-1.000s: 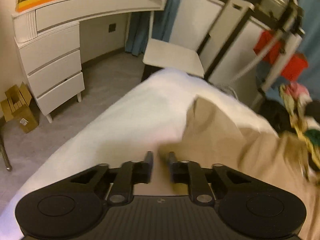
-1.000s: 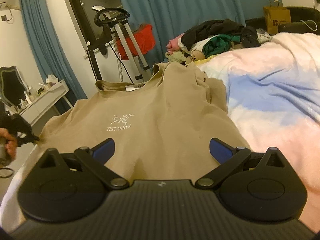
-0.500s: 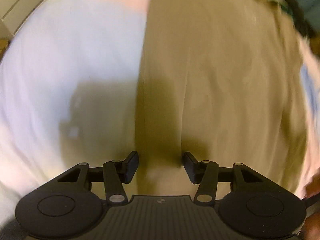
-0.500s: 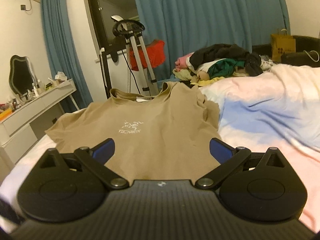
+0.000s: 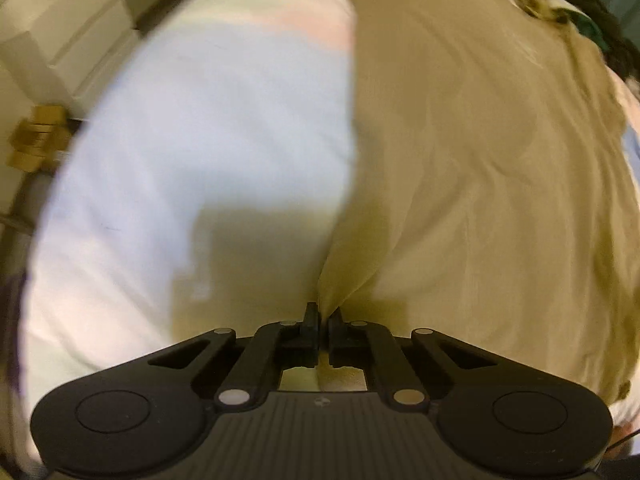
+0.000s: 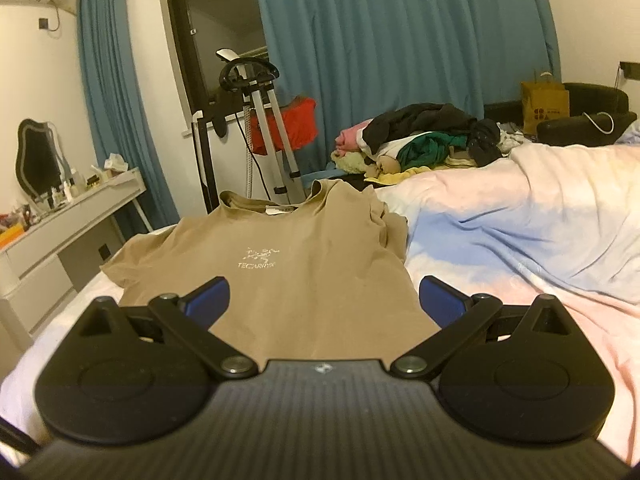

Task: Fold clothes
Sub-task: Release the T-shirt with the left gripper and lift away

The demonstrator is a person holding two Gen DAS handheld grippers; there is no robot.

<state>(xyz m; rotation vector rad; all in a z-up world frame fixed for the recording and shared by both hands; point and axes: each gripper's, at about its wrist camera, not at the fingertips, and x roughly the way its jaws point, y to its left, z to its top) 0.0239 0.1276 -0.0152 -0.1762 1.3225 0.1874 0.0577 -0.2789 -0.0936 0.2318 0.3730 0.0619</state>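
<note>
A tan T-shirt [image 6: 304, 272] with a white chest logo lies flat on the bed, collar away from me, hem nearest in the right wrist view. In the left wrist view the same shirt [image 5: 480, 168] fills the right half. My left gripper [image 5: 323, 322] is shut on the shirt's left bottom edge, and the cloth bunches up into its black jaws. My right gripper [image 6: 324, 300] is wide open above the shirt's hem, its blue pads [image 6: 210, 300] apart and holding nothing.
The bed cover [image 6: 520, 240] is pastel pink, blue and white. A pile of clothes [image 6: 424, 136] lies at the far end. A white dresser [image 6: 68, 232] stands left of the bed, with a cardboard box [image 5: 36, 144] on the floor. An exercise stand [image 6: 260, 120] is behind.
My left gripper swung from the bed's side over the shirt's edge, opened around it, then shut on it. My right gripper rose slightly and stayed open.
</note>
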